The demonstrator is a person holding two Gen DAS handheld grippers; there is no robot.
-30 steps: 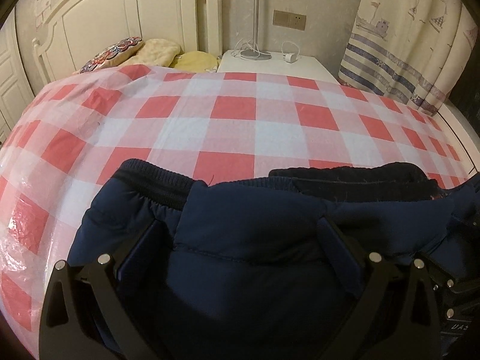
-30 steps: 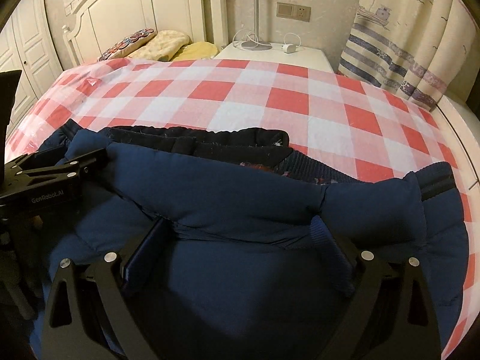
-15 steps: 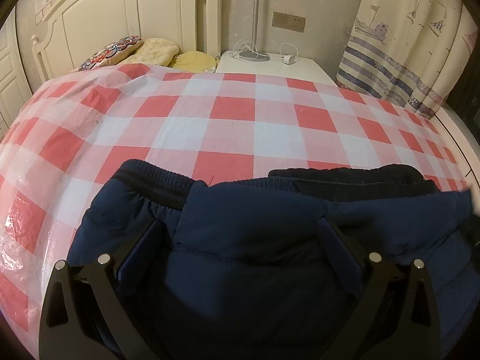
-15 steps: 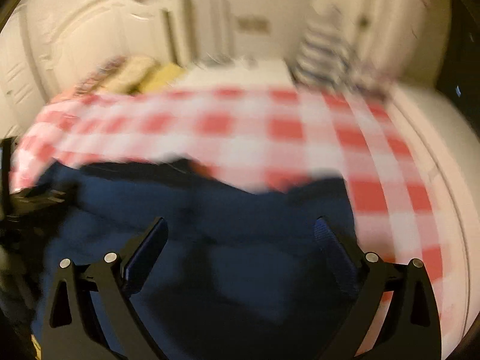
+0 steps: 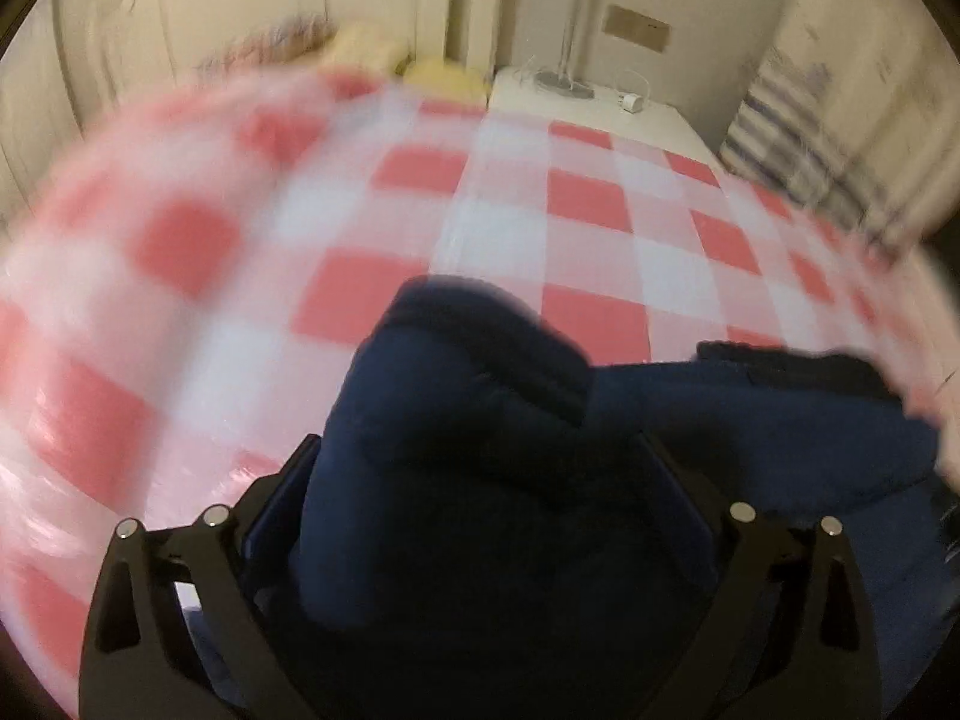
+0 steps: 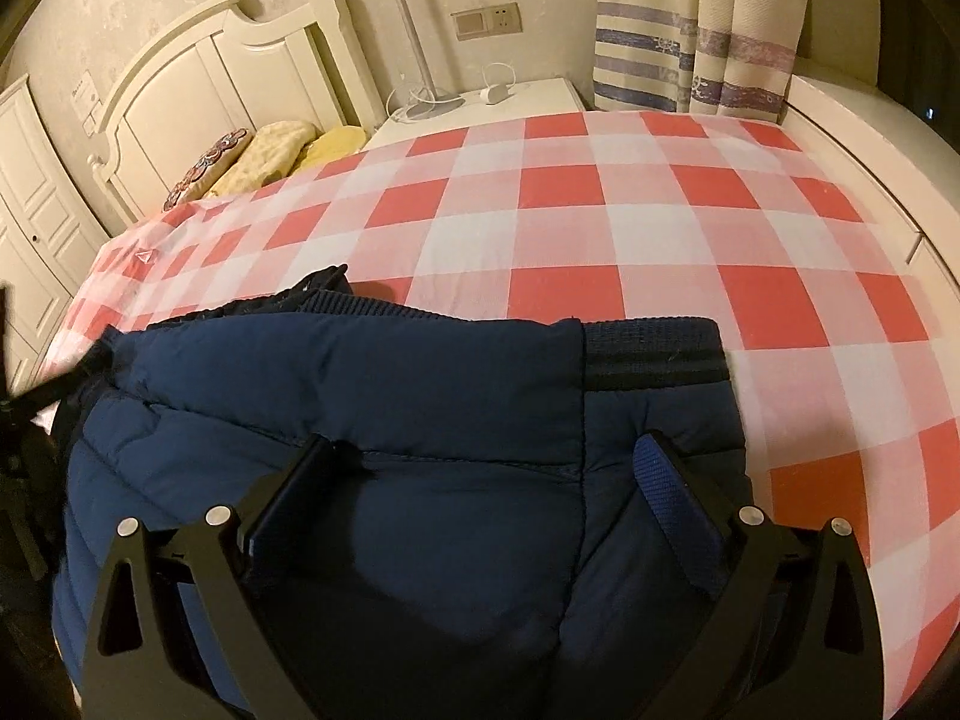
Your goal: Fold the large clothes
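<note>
Jacket (image 6: 420, 408): a dark navy padded one, lying on the near part of the bed, ribbed cuff and hem band toward the headboard side.
Bed cover (image 6: 570, 222): red-and-white check with a plastic sheen, bare beyond the jacket all the way up to the pillows.
Right claw (image 6: 486, 480): jaws spread wide and they have just been opening further; the jacket lies flat under and between the two fingers, but neither pad presses on it.
Jacket against right claw: the quilted panel and a vertical seam sit right in the gap, with the ribbed cuff (image 6: 654, 354) just past the right-hand finger.
Left claw (image 5: 480, 468): the view is smeared with blur; a bunched hump of the jacket (image 5: 456, 420) stands up between the fingers and fills the gap side to side, so it looks clamped on the fabric.
Jacket against left claw: the hump rises above the fingertips, and the rest trails off flat to the right.
Far end: white headboard (image 6: 198, 78), pillows (image 6: 270, 150), a white bedside table (image 6: 510, 102) and a striped curtain (image 6: 690, 42).
</note>
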